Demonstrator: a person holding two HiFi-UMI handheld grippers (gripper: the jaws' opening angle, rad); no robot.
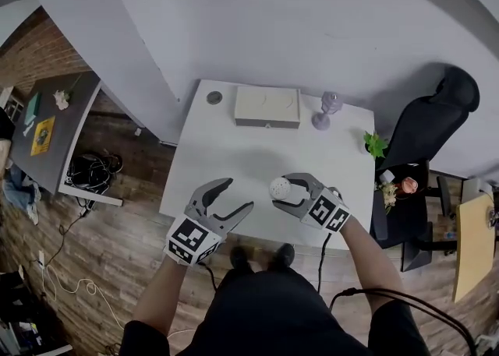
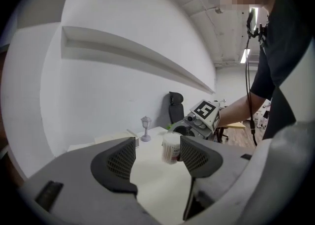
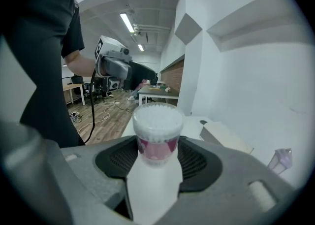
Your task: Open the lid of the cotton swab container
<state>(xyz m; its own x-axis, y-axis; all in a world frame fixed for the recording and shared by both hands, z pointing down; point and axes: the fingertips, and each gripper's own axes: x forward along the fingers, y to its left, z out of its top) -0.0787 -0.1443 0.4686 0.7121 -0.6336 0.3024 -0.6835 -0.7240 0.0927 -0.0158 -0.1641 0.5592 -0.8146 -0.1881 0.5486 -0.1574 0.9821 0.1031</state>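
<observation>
A small white table (image 1: 234, 156) stands against a pale wall on a wood floor (image 1: 117, 245), seen from above. A black chair (image 1: 433, 117) stands at the table's right. At the table's far edge lie a flat cream box (image 1: 267, 107) and, just right of it, a small purple lamp ornament (image 1: 327, 109). A green plant (image 1: 376, 144) sits at the right edge.

A person in dark clothes stands at the near edge, both bare forearms reaching forward over it. Each hand holds a grey gripper with a black-and-white marker cube. The two grippers angle in towards each other above the near half of the table.

The right gripper (image 1: 279, 193) points forward and to the left, tilted somewhat down. Its jaws are clamped on the cotton swab container (image 3: 157, 130), a small clear tub with a pink label. The pads press the tub's lower half on both sides. The tub stands upright and is lifted clear of the table. Its top rises above the jaws, packed with white swab tips.

The left gripper (image 2: 157, 159) points forward and to the right, nearly level. Its jaws are spread wide with nothing gripped. The tub sits near its fingertips but apart from them. From the left gripper view, the tub shows beyond the gap, close beside the right-hand pad.
</observation>
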